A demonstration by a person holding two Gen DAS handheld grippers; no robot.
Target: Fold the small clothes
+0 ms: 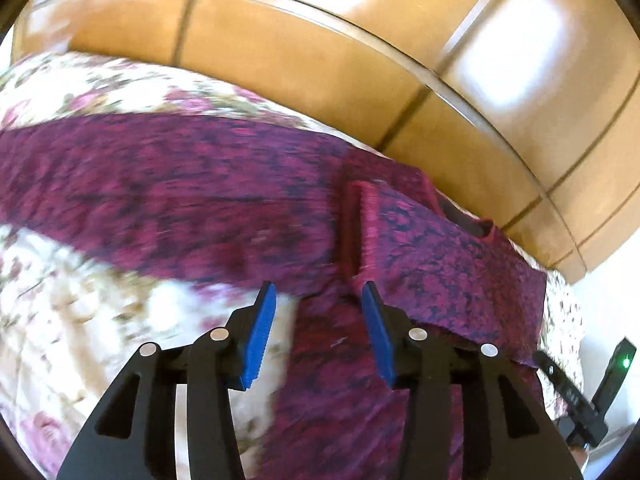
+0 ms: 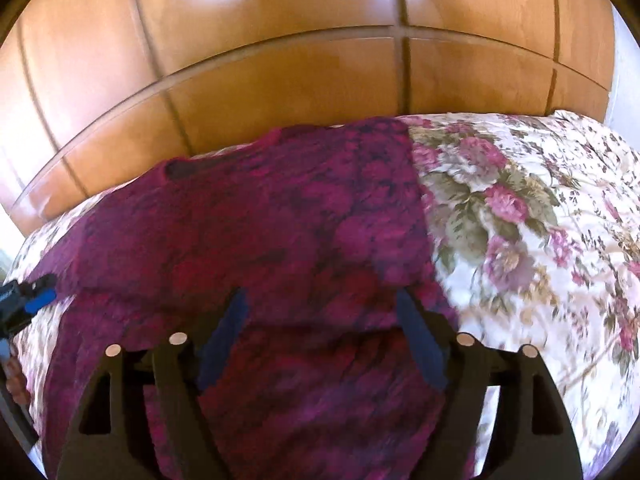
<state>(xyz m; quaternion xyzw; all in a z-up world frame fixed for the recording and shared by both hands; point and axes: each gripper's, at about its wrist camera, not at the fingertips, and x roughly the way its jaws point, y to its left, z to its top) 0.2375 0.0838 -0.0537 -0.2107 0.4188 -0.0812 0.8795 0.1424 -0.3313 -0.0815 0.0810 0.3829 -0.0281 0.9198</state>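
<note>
A magenta and dark purple patterned top (image 1: 224, 184) lies spread on a floral bedspread (image 1: 60, 280). In the left wrist view its sleeve stretches left and its neckline (image 1: 476, 226) is at the right. My left gripper (image 1: 318, 294) is open, low over the top's lower edge, with nothing between its blue pads (image 1: 260, 332). In the right wrist view the same top (image 2: 280, 220) fills the middle, its right side folded to a straight edge. My right gripper (image 2: 320, 300) is open just above the fabric, empty.
A wooden wardrobe (image 2: 280, 40) with panel doors stands beyond the bed's far edge. The floral bedspread (image 2: 520, 220) lies bare to the right of the top. The other gripper shows at the right edge of the left view (image 1: 580, 396) and at the left edge of the right view (image 2: 28, 300).
</note>
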